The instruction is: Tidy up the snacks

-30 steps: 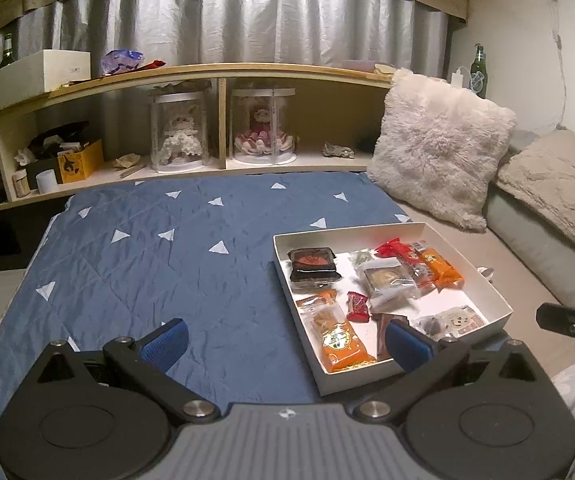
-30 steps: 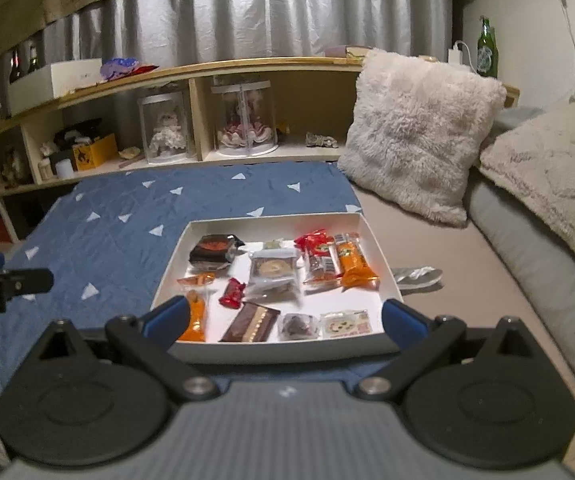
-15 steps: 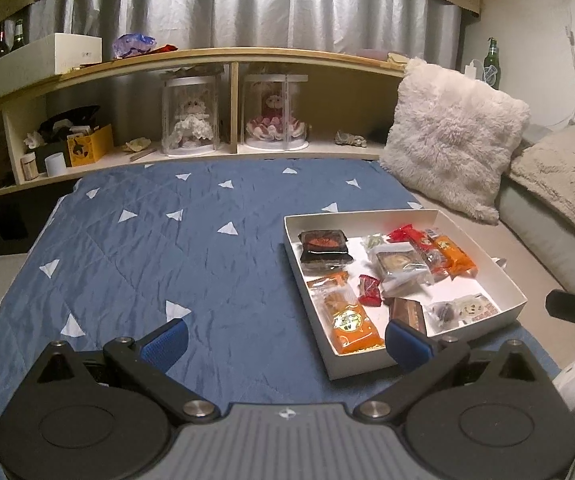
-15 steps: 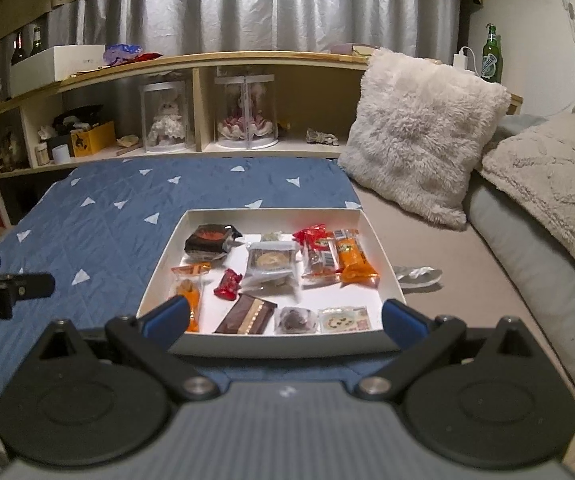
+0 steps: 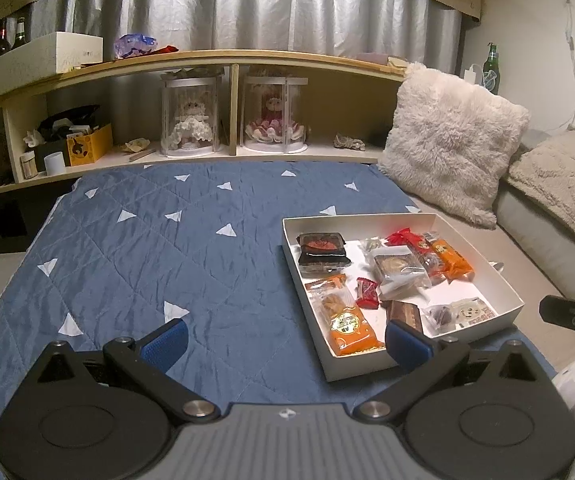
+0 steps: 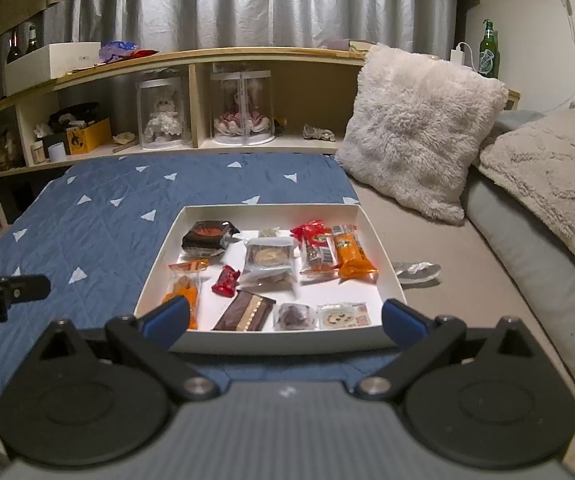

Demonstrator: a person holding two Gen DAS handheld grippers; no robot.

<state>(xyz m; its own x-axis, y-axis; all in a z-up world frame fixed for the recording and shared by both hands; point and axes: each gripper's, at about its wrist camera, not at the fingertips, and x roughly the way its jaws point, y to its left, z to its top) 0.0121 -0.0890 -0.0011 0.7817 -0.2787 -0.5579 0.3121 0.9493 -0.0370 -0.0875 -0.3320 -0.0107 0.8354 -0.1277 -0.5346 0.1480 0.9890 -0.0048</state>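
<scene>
A shallow white box (image 6: 167, 240) lies on the blue quilt; it also shows in the left wrist view (image 5: 299, 264). It holds several wrapped snacks: a dark round cake pack (image 6: 206, 235), an orange bar (image 6: 351, 254), a small red candy (image 6: 226, 281), a brown chocolate bar (image 6: 247, 312). One clear wrapper (image 6: 417, 271) lies outside the box to its right. My right gripper (image 6: 285, 318) is open and empty, just in front of the box's near wall. My left gripper (image 5: 285, 340) is open and empty, over the quilt left of the box.
The blue quilt (image 5: 147, 248) with white triangles covers the bed. A fluffy pillow (image 6: 419, 136) and a beige cushion (image 6: 559, 168) sit at the right. A wooden shelf (image 5: 223, 60) with two doll cases runs along the back.
Both grippers have tilted and drawn back slightly, so the box sits a little lower and closer to centre in each view. Nothing was grasped or moved.
</scene>
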